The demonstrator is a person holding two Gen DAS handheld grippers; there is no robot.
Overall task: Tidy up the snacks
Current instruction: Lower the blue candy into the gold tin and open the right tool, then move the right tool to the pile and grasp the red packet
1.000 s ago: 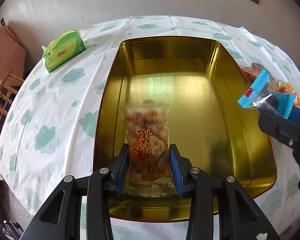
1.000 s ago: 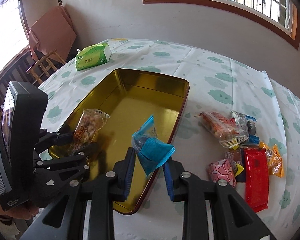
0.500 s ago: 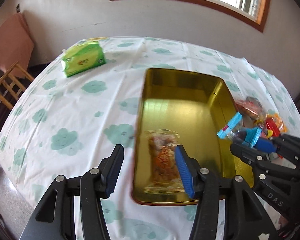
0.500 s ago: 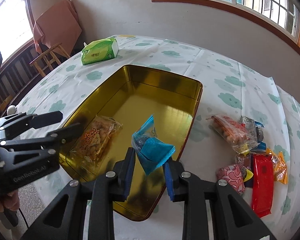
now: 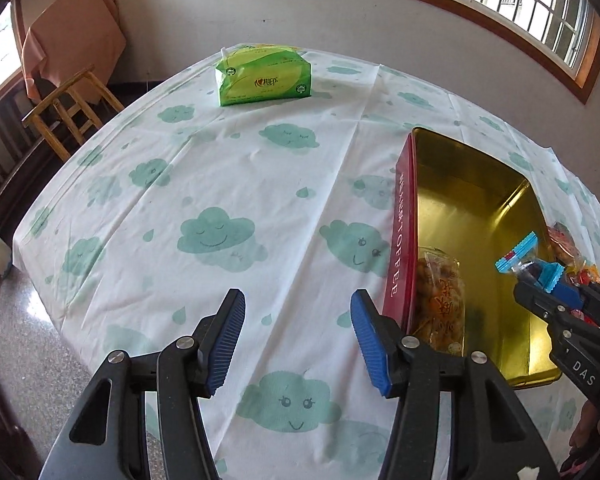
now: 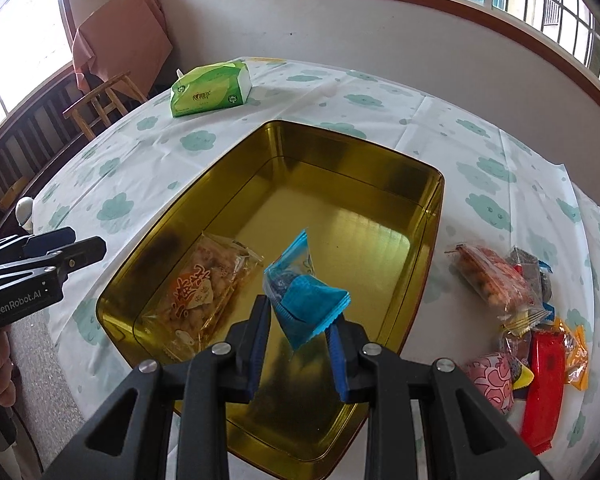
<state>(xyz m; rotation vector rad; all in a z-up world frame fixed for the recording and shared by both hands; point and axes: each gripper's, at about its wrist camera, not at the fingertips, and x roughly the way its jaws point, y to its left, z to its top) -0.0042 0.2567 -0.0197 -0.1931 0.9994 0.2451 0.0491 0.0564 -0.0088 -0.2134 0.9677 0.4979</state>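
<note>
Blue-wrapped snack packet (image 6: 306,300) sat pinched in the right gripper (image 6: 296,344) above the gold rectangular tin (image 6: 432,216), where a clear peanut bag (image 6: 202,292) already lay. The left gripper (image 5: 296,340) hung parted and empty beside the tin; releasing the packet inside looked next.

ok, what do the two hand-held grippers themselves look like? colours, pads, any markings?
Both are matte black clamp-style frames with silver pivot bolts and ribbed blue pads on the fingers. The left hand-held gripper shows white "GenRobot.AI" lettering on its side in the right wrist view. The right hand-held gripper shows partial white letters "DAS" in the left wrist view. No cables or sleeves are visible.
</note>
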